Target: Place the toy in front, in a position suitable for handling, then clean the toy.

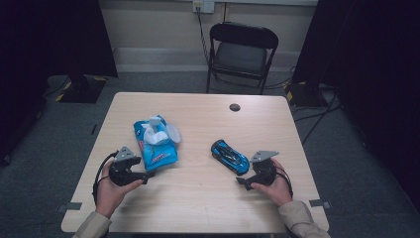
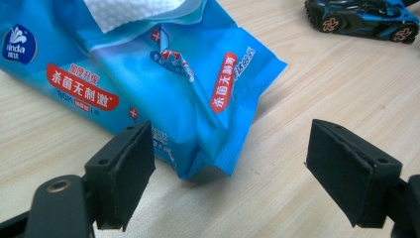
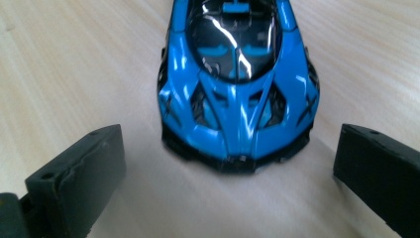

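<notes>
Wipes pack (image 1: 155, 144), blue with a white sheet pulled up through its top, lies on the left half of the tabletop (image 1: 198, 208); toy car (image 1: 230, 156), blue and black, sits on the right half, well apart from the pack. From the high view I see my left gripper (image 1: 144, 178) held low at the pack's near corner and my right gripper (image 1: 242, 182) just beside the car's near end, each in a hand resting on the wood. In the left gripper view the jaws stand spread wide, pads clear of everything, and the crimped corner of the wipes pack (image 2: 163, 89) points into the gap between them without touching either pad; the toy car (image 2: 364, 20) shows far off at the upper right. In the right gripper view the jaws are likewise spread, nothing pinched, and the toy car (image 3: 237, 94) faces me nose-on, centred just beyond the gap, its wheels on the tabletop (image 3: 74, 74). A folding chair (image 1: 241, 54) stands beyond the far edge.
</notes>
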### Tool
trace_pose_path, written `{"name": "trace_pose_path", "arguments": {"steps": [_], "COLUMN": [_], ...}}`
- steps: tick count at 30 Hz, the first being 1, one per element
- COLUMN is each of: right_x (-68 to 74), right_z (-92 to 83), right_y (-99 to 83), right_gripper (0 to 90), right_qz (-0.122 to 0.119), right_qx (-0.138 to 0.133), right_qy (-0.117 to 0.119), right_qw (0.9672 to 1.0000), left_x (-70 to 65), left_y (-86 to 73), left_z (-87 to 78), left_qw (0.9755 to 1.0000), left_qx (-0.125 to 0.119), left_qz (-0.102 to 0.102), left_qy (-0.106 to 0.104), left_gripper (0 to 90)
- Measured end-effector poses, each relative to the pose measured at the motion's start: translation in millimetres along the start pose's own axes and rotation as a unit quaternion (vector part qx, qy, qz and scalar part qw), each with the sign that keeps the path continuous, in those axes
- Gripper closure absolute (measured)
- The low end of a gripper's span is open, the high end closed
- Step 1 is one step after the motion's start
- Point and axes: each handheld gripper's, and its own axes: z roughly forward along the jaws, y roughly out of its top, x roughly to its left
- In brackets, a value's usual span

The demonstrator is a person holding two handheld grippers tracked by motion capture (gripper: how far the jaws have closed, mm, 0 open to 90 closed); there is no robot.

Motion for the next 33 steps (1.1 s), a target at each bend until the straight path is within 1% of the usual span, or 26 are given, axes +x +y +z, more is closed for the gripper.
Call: {"name": "trace_pose_path", "arguments": {"steps": [2, 6, 7, 8, 9, 10, 11, 12, 13, 14, 15, 16, 18, 27, 31, 33], "right_x": [-2.1, -3.7, -4.1, -4.4, -4.4, -4.3, -4.3, -4.2, -4.2, -4.0, -4.0, -2.6, -2.0, -1.9, -1.8, -1.8], "right_z": [3.7, 7.7, 8.5, 9.5, 9.5, 9.7, 9.7, 9.6, 9.6, 9.2, 9.2, 8.9, 8.9, 8.6, 8.5, 8.3], "right_y": [3.7, 7.7, 8.6, 10.2, 10.2, 11.1, 11.1, 11.5, 11.5, 11.6, 11.6, 11.6, 11.6, 11.3, 11.1, 11.0], "right_gripper": [0.0, 0.5, 1.6, 5.7, 5.7, 12.7, 12.7, 16.0, 16.0, 21.5, 21.5, 25.1, 25.2, 25.3, 25.3, 25.3], "right_qz": [0.005, 0.010, 0.013, 0.011, 0.011, 0.007, 0.007, 0.004, 0.004, 0.003, 0.003, -0.001, 0.001, 0.001, 0.001, 0.001], "right_qx": [0.000, -0.002, -0.003, -0.008, -0.008, -0.015, -0.015, -0.021, -0.021, -0.025, -0.025, -0.029, -0.029, -0.029, -0.030, -0.029], "right_qy": [-0.005, -0.010, -0.012, -0.011, -0.011, -0.006, -0.006, -0.005, -0.005, -0.001, -0.001, 0.003, 0.000, 0.000, -0.001, -0.001], "right_qw": [1.0000, 0.9999, 0.9998, 0.9999, 0.9999, 0.9998, 0.9998, 0.9998, 0.9998, 0.9997, 0.9997, 0.9996, 0.9996, 0.9996, 0.9996, 0.9996], "left_x": [0.9, 2.7, 2.8, 3.6, 3.6, 3.6, 3.6, 3.1, 3.1, 2.5, 2.5, 1.7, 0.7, -1.0, -2.1, -2.2], "left_y": [-1.2, -2.6, -3.1, -3.3, -3.3, -3.5, -3.5, -3.4, -3.4, -2.9, -2.9, -2.6, -2.3, -0.2, 4.3, 8.7], "left_z": [-1.1, -3.4, -3.9, -5.7, -5.7, -6.7, -6.7, -6.9, -6.9, -7.2, -7.2, -7.2, -7.5, -5.8, -6.1, -9.1], "left_qw": [1.0000, 1.0000, 0.9999, 1.0000, 1.0000, 0.9999, 0.9999, 0.9999, 0.9999, 0.9999, 0.9999, 0.9999, 0.9999, 0.9999, 0.9999, 0.9998], "left_qx": [-0.003, -0.003, -0.005, -0.004, -0.004, -0.006, -0.006, -0.008, -0.008, -0.007, -0.007, -0.006, -0.004, -0.002, -0.001, -0.005], "left_qz": [-0.005, -0.005, -0.009, -0.008, -0.008, -0.010, -0.010, -0.011, -0.011, -0.011, -0.011, -0.012, -0.010, -0.013, -0.010, -0.014], "left_qy": [-0.001, 0.001, 0.000, 0.001, 0.001, 0.002, 0.002, 0.001, 0.001, 0.000, 0.000, -0.001, -0.001, -0.006, -0.009, -0.015], "left_gripper": [18.4, 18.4, 18.4, 18.4, 18.4, 18.4, 18.4, 18.4, 18.4, 18.4, 18.4, 18.5, 18.4, 18.3, 18.0, 17.9]}}
